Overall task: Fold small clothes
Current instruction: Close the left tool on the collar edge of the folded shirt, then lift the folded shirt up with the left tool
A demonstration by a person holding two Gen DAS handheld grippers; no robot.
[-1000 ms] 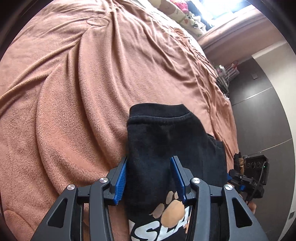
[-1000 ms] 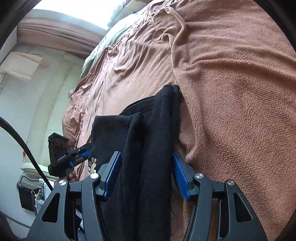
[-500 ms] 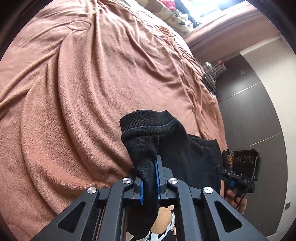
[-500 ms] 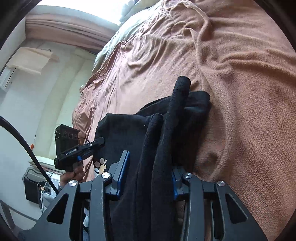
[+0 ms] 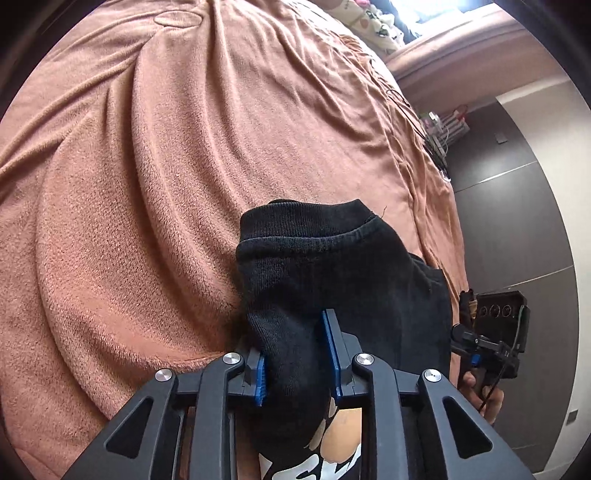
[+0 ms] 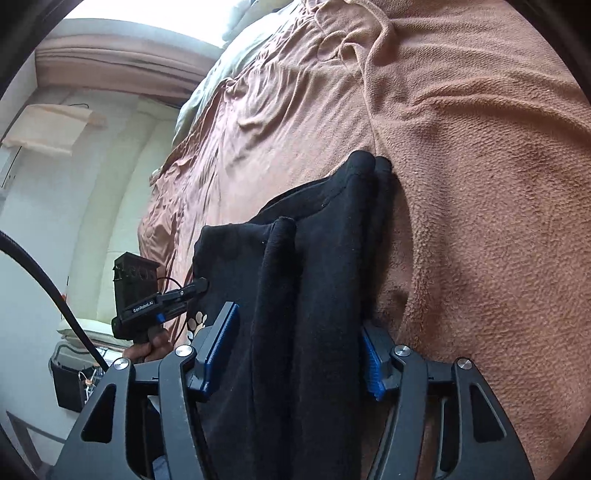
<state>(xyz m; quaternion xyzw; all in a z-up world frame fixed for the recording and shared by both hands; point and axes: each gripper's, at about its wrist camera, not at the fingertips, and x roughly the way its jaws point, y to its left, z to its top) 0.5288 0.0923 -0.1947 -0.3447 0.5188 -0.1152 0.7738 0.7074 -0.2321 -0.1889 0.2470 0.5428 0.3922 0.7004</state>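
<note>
Only the left view shows the paw print (image 5: 341, 428) on one black garment (image 5: 332, 280) on the blanket (image 5: 147, 166). Both grippers, left (image 5: 295, 362) and right (image 6: 291, 354), have jaws opening around its folds, not pressing.

Bare blanket (image 5: 155, 192) fills upper left of the frame: free passage. Black garment (image 5: 332, 280) bunched low centre blocks. Wall (image 5: 517, 229) hems the right.

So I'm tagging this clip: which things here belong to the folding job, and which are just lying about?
Job:
- black garment
- left gripper, jaws opening around its fabric
- right gripper, opening likewise

Lying about:
- brown blanket
- patterned bedding
- dark bin
</note>
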